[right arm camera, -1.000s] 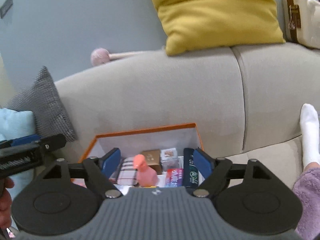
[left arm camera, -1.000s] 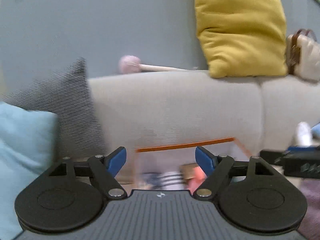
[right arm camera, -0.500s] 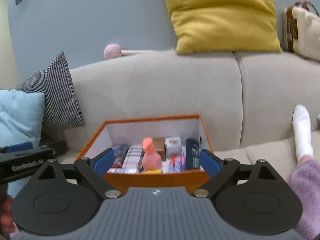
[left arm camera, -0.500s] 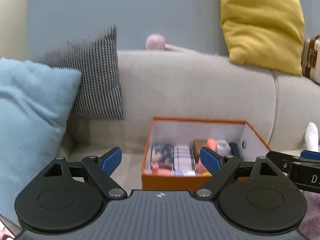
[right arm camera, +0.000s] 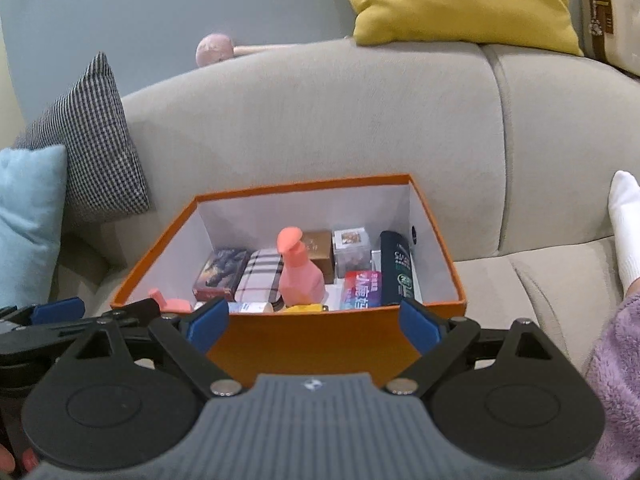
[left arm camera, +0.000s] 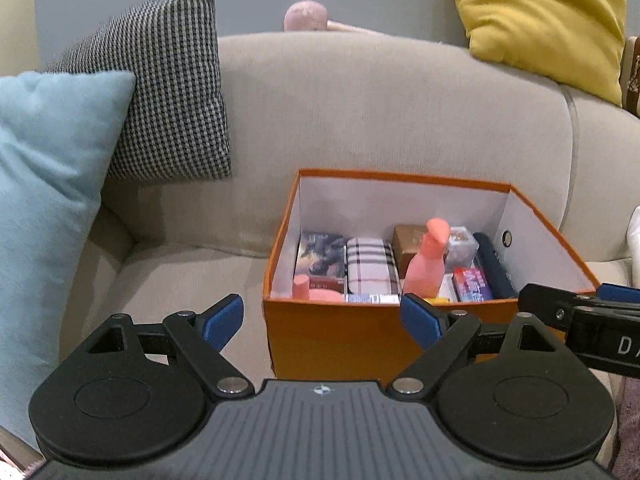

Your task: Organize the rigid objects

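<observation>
An orange box (left arm camera: 344,332) (right arm camera: 320,344) sits on a beige sofa seat. Inside it stand a pink pump bottle (left arm camera: 426,266) (right arm camera: 298,270), a plaid case (left arm camera: 370,266) (right arm camera: 260,274), a dark card box (left arm camera: 320,256) (right arm camera: 220,270), a brown box (right arm camera: 320,250), a clear cube (right arm camera: 352,246), a dark bottle (right arm camera: 396,268) and a red-purple pack (right arm camera: 362,290). My left gripper (left arm camera: 322,318) is open and empty in front of the box. My right gripper (right arm camera: 314,320) is open and empty at the box's front wall.
The sofa (left arm camera: 380,112) has a checked cushion (left arm camera: 168,88), a light blue cushion (left arm camera: 44,184) and a yellow cushion (right arm camera: 460,0). A pink-headed stick (right arm camera: 214,48) lies on the sofa back. A cream case (right arm camera: 612,12) stands far right. A white-socked foot (right arm camera: 626,232) rests at right.
Both grippers have pulled back and tilted down, so the box and its contents now show in full. Both stay open and empty.
</observation>
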Motion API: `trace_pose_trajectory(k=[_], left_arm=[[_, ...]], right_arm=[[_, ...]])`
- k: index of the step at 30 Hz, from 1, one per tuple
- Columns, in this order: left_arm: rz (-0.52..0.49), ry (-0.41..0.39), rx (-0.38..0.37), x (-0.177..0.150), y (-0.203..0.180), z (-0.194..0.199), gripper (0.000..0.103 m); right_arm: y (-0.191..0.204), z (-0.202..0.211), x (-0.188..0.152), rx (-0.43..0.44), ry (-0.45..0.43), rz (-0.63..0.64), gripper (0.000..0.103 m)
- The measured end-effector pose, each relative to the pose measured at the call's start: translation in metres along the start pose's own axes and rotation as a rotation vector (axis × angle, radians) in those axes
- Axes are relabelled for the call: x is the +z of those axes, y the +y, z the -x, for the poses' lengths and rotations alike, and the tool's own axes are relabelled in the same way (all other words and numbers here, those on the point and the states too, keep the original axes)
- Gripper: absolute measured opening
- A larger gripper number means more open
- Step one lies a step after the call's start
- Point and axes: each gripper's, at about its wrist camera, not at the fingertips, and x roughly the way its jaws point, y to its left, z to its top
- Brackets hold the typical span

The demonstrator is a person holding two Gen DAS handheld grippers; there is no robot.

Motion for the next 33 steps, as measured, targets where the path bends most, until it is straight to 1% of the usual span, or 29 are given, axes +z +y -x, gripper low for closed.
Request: trace_pose_trajectory(k=[4, 14, 33], left_arm=[[0.003, 0.017, -0.006, -0.0014, 0.0021, -0.005, 0.103], [0.009, 0.016, -0.011, -0.002, 0.0035, -0.0015, 0.103], [0.0, 0.019, -0.005, -0.0033, -0.0014, -0.0003, 0.103]], right_arm=[[0.0037, -0.0029, 0.0, 0.003, 0.004, 0.008, 0.092], [0.0086, 0.0011, 0.0013, 0.008, 0.001, 0.025, 0.092], [0.006, 0.0029, 0.001, 0.001, 0.005, 0.014, 0.092]])
